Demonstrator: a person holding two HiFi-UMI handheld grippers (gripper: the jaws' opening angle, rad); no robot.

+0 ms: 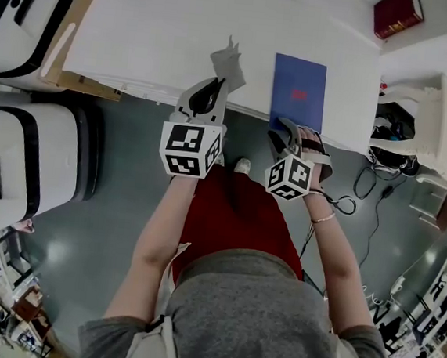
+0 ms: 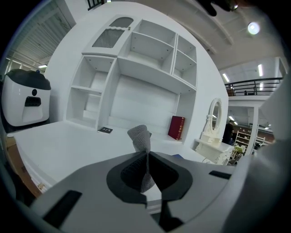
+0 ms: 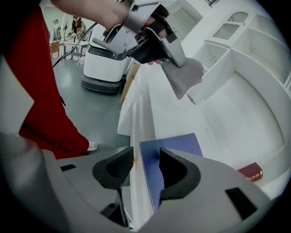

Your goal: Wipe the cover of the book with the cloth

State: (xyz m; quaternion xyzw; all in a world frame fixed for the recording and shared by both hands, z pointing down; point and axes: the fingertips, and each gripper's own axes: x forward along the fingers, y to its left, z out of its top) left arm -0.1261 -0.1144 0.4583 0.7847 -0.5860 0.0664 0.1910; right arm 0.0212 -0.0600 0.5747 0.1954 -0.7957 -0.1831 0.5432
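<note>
A blue book lies flat on the white table, its near end at the table's front edge. My left gripper is shut on a grey cloth, held up above the table to the left of the book. In the left gripper view the cloth sticks up from between the closed jaws of the left gripper. My right gripper is open at the book's near end. In the right gripper view this gripper has its jaws straddling the table edge and the blue book. The cloth hangs above.
A red book lies at the table's far right corner. Two white machines stand on the floor at the left. A white shelf unit rises behind the table, with a white vanity to its right. Cables trail on the floor.
</note>
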